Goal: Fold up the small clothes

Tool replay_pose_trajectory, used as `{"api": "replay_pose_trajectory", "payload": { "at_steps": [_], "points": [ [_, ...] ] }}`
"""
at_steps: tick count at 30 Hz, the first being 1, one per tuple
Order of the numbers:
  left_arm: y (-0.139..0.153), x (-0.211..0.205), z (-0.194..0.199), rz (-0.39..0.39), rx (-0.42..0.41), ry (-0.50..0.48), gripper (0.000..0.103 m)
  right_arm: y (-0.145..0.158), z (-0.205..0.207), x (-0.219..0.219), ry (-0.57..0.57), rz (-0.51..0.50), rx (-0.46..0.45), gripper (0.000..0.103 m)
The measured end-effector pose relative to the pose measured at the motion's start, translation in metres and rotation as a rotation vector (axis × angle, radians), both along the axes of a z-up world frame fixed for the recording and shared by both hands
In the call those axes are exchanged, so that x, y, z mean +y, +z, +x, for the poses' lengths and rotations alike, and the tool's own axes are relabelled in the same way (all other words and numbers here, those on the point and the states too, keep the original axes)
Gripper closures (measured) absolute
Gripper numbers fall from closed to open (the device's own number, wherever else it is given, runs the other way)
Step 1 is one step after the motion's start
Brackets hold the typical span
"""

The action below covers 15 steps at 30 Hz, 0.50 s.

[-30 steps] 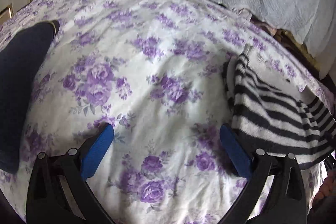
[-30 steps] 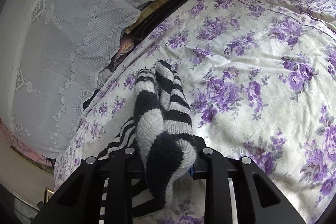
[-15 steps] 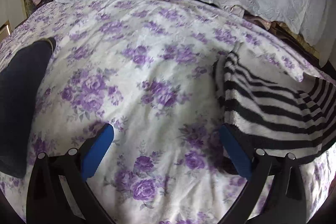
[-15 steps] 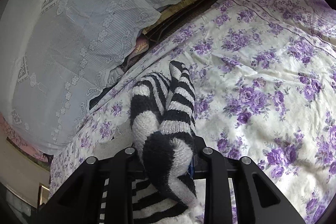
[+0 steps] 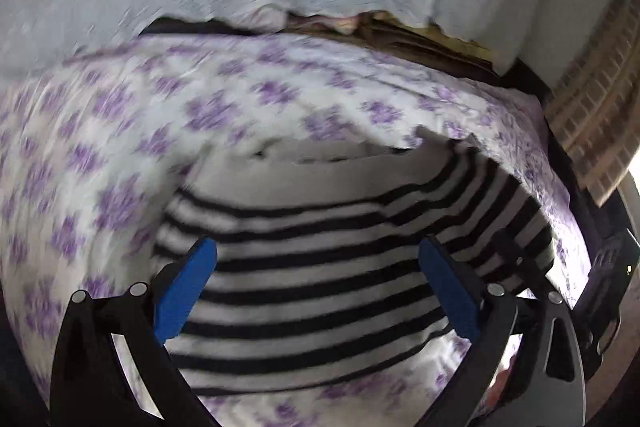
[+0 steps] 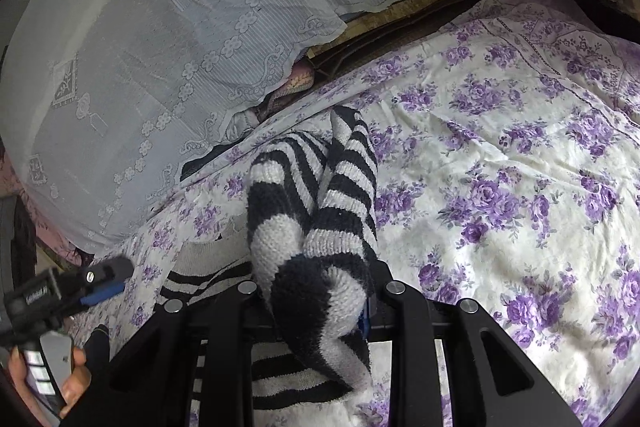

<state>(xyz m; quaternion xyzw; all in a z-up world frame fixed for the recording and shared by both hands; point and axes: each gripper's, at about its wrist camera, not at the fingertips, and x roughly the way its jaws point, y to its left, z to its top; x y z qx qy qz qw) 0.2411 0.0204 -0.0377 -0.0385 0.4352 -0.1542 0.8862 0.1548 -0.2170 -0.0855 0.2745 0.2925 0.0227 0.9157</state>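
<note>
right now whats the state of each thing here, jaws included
striped sweater: lying on the bed, one bunched part lifted and pinched
right gripper: jaws shut on the striped sweater
left gripper: jaws open wide above the sweater, nothing between them
floral bedspread: spread out, lightly wrinkled
lace curtain: hanging down beside the bed

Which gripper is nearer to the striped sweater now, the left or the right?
Right. The right gripper is shut on the striped sweater; the left gripper hovers open above it.
</note>
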Motion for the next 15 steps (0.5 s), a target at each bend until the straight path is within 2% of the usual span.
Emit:
{"api": "replay_pose_trajectory", "payload": {
  "at_steps": [2, 6, 9, 11, 13, 15],
  "points": [
    [0.005, -0.024, 0.004, 0.001, -0.01, -0.034, 0.005, 0.004, -0.004, 0.007, 0.026, -0.031, -0.017, 0.076],
    [-0.002, -0.052, 0.024, -0.109, 0.099, -0.094, 0.005, 0.016, -0.011, 0.027, 0.077, -0.097, -0.06, 0.076],
    [-0.001, -0.049, 0.034, -0.187, 0.136, -0.108, 0.005, 0.021, -0.017, 0.049, 0.117, -0.192, -0.092, 0.076],
    [0.0, -0.047, 0.038, -0.183, 0.14, -0.101, 0.005, 0.023, -0.02, 0.064, 0.139, -0.261, -0.112, 0.076],
    [-0.005, -0.05, 0.041, -0.146, 0.155, -0.101, 0.005, 0.022, -0.022, 0.075, 0.161, -0.302, -0.117, 0.076],
    [-0.008, -0.047, 0.039, -0.159, 0.165, -0.097, 0.005, 0.019, -0.022, 0.088, 0.184, -0.378, -0.106, 0.076]
  ]
}}
